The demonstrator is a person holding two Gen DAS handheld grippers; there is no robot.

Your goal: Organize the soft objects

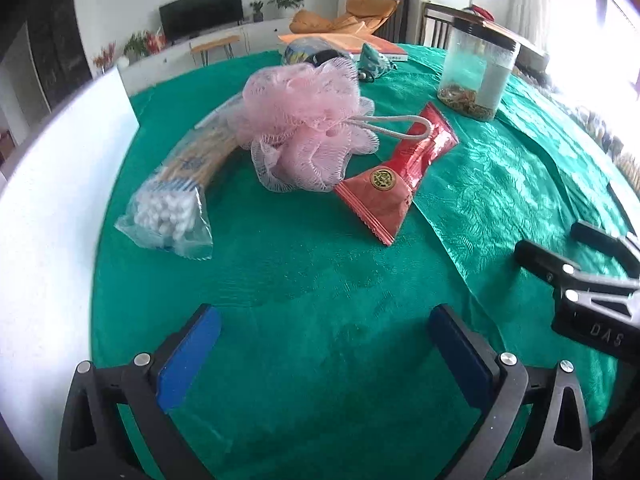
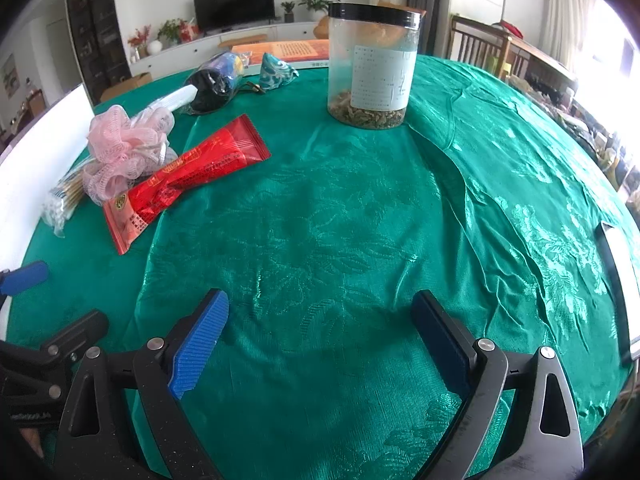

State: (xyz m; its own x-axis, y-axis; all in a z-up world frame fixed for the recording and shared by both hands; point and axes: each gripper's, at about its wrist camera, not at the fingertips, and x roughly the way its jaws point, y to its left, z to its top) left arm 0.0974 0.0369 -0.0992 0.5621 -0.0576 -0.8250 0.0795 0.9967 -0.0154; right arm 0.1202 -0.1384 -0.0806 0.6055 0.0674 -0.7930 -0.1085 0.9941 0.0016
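A pink mesh bath pouf with a white cord loop lies on the green tablecloth. A red foil packet lies beside it, its top end under the cord. To the pouf's left lies a clear bag of cotton swabs. My left gripper hovers open over bare cloth in front of these, nothing between its blue pads. My right gripper is also open and empty over bare cloth, further right; it shows at the right edge of the left wrist view.
A clear jar with a black lid stands behind the packet. A dark wrapped bundle, a small teal pouch and an orange book lie at the far edge. A white board borders the left. A phone-like slab lies far right.
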